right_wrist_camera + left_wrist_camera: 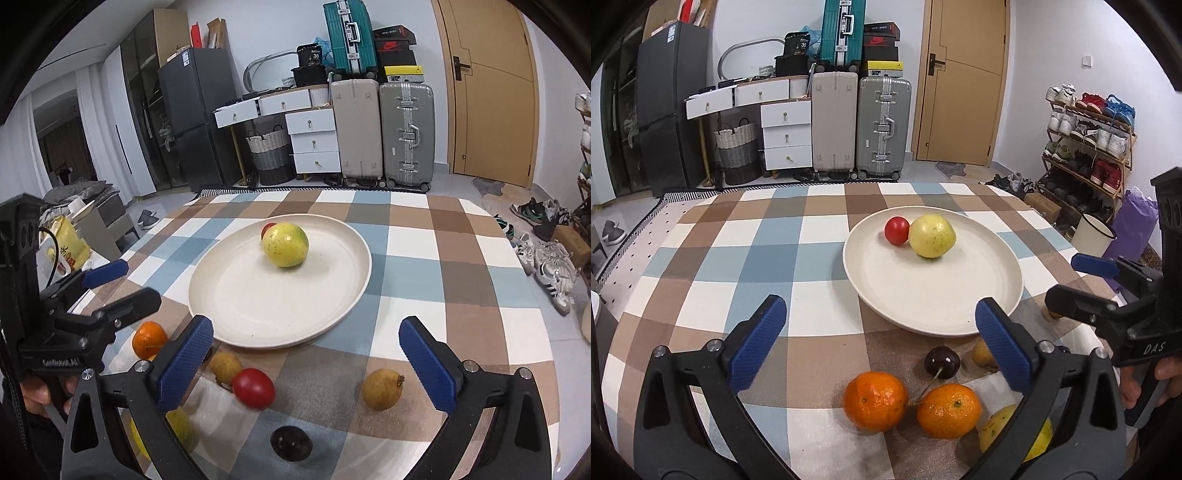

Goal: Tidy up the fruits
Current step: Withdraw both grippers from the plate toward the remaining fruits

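A cream plate [934,291] [258,295] holds a yellow-green guava [932,236] [285,244] and a red tomato [897,230] behind it. My left gripper [879,332] is open and empty above two oranges [875,400] [948,410], a dark cherry [942,362] and a yellow fruit [1001,428]. My right gripper [306,354] is open and empty above a red tomato [254,388], a small yellow fruit [225,366], another one [381,388] and a dark fruit [291,442]. An orange [149,339] lies to its left.
The table has a checked cloth [757,258]. Each gripper shows in the other's view, the right one [1115,295] and the left one [85,295]. Suitcases [882,125], drawers and a shoe rack [1089,140] stand beyond the table.
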